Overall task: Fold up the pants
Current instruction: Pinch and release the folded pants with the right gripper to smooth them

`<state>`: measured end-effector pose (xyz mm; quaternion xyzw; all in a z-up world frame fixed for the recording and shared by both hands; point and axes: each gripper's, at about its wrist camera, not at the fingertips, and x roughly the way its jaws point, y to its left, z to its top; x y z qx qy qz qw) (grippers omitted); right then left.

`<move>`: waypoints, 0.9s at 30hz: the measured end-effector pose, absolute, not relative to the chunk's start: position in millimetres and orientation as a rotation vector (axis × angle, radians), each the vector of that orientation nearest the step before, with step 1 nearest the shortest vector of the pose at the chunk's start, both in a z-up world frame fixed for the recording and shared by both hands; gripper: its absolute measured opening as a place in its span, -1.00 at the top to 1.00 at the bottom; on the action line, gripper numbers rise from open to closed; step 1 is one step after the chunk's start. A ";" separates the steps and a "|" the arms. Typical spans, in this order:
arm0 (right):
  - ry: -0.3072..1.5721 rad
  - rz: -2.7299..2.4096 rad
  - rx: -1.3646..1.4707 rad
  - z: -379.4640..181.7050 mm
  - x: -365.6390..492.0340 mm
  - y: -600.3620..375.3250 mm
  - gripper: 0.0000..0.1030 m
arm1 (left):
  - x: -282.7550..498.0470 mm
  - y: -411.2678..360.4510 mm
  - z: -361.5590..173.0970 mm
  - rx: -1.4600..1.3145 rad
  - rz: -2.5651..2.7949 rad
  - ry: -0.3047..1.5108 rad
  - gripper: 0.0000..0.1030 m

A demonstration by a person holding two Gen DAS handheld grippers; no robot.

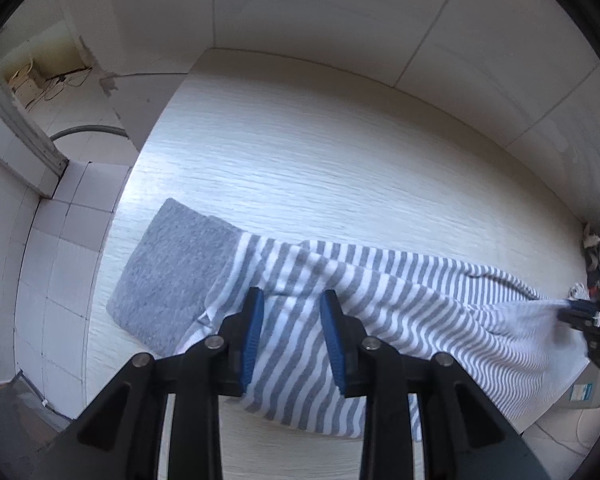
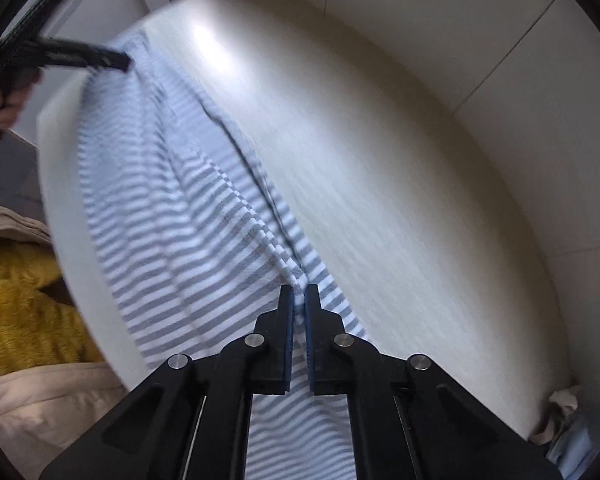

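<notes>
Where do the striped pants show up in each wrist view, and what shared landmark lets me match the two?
Left wrist: striped pants run from centre to right edge, beyond the open left gripper.
Right wrist: they stretch from upper left down to bottom centre, pinched by the right gripper.
Shared landmark: the pale wood-grain table, under the pants in both.

The far half of the counter (image 1: 340, 152) lies bare up to the wall. Striped pants (image 1: 380, 300) and a grey folded cloth (image 1: 172, 272) block the near half.
</notes>
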<state>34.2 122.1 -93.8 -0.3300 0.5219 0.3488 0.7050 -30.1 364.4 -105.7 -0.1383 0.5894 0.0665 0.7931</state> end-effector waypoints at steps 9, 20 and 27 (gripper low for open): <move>1.152 0.626 -0.684 -99.9 58.5 104.6 0.88 | -28.0 364.6 -104.7 -0.300 0.166 1.270 0.41; 1.164 0.509 -0.652 -117.3 65.3 96.0 0.51 | -20.6 322.5 -79.2 -0.258 0.013 1.239 0.41; 1.176 0.377 -0.655 -100.7 69.1 -2.6 0.49 | -15.7 267.1 -79.8 -0.211 -0.064 1.255 0.41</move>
